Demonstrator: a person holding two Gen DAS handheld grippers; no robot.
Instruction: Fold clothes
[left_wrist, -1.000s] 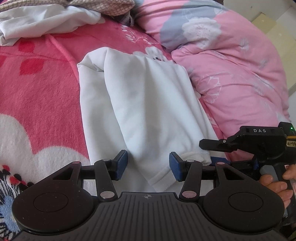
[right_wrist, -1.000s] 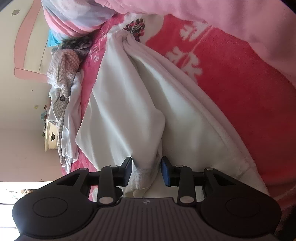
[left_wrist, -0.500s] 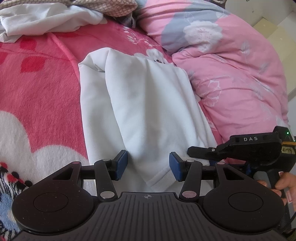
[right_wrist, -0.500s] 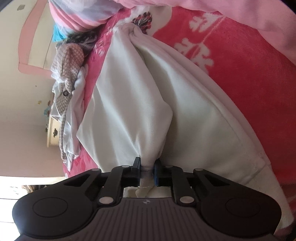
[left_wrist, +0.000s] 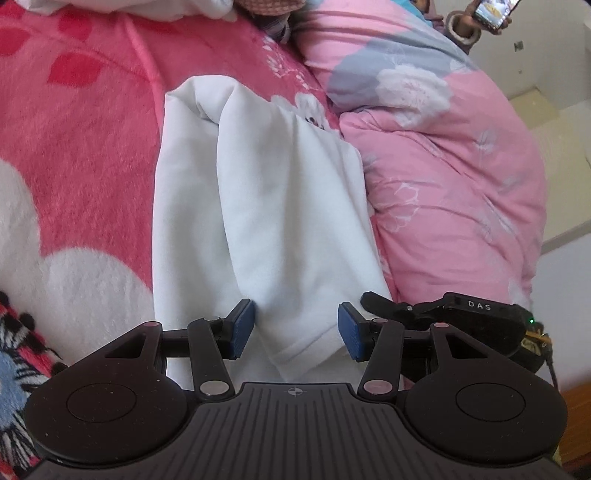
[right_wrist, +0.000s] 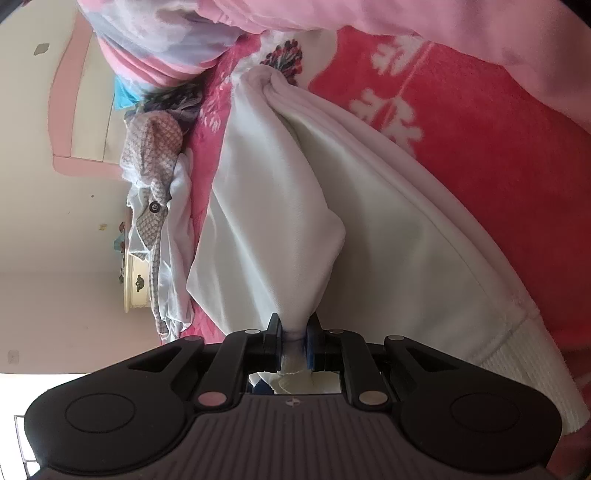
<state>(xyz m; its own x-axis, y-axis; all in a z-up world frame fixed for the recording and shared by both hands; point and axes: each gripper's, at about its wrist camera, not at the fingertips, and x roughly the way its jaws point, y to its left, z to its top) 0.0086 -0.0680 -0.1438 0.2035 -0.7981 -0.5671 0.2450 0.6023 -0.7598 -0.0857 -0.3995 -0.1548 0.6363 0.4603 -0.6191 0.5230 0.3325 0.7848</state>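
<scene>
Garment (left_wrist: 280, 206): white, long, partly folded, lying on the bed's red blanket (left_wrist: 85, 155). From the left fingers it runs straight ahead and away; its near end, a hanging fold, sits between them.

Left gripper (left_wrist: 296, 330): fingers about half open, blue pads (left_wrist: 243, 325) either side of the garment's near fold. Whether the pads touch the cloth cannot be told; no squeeze shows.

Right gripper (right_wrist: 295, 345): fingers nearly closed, pinching a gathered bunch of the garment (right_wrist: 295, 221). Cloth fans out ahead of the fingers from the pinch; a ragged end pokes back behind them. A ribbed hem (right_wrist: 532, 373) lies to the right of these fingers.

Right gripper as seen from the left camera (left_wrist: 373, 301): just right of the left fingers, at the garment's near edge.

Quilt (left_wrist: 443, 177): pink, flowered, beside the garment, right of the left fingers.

Other clothes (right_wrist: 155, 192): heaped far ahead and left of the right fingers.

Phone (left_wrist: 493, 13): in a hand, far ahead and right of the left fingers.
</scene>
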